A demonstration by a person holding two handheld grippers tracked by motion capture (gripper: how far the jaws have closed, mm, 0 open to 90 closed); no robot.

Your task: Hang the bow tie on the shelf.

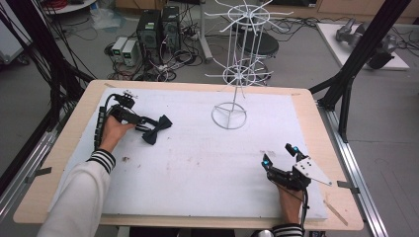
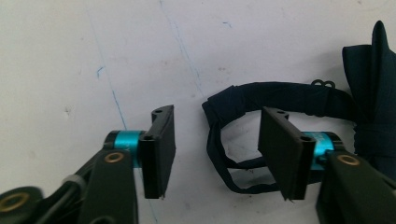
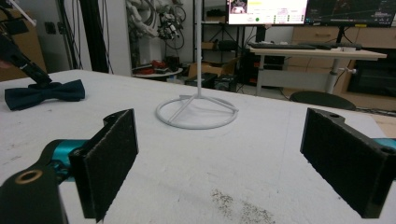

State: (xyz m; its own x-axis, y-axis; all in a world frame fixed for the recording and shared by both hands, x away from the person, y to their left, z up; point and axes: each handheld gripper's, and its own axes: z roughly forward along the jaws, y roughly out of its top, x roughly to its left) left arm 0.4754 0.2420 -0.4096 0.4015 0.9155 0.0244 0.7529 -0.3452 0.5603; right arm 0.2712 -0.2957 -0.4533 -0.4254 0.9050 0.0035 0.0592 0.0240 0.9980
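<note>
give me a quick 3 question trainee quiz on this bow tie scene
1. True or false: the left tool is clamped shut on the bow tie.
2. Which part of the bow tie lies between the left tool's jaws? A) the strap loop B) the bow itself C) nothing
3. What white wire thing stands at the far middle of the table?

Key
1. False: its jaws stand open.
2. A
3. A wire rack on a ring base. The right tool, also open, points toward it.
</note>
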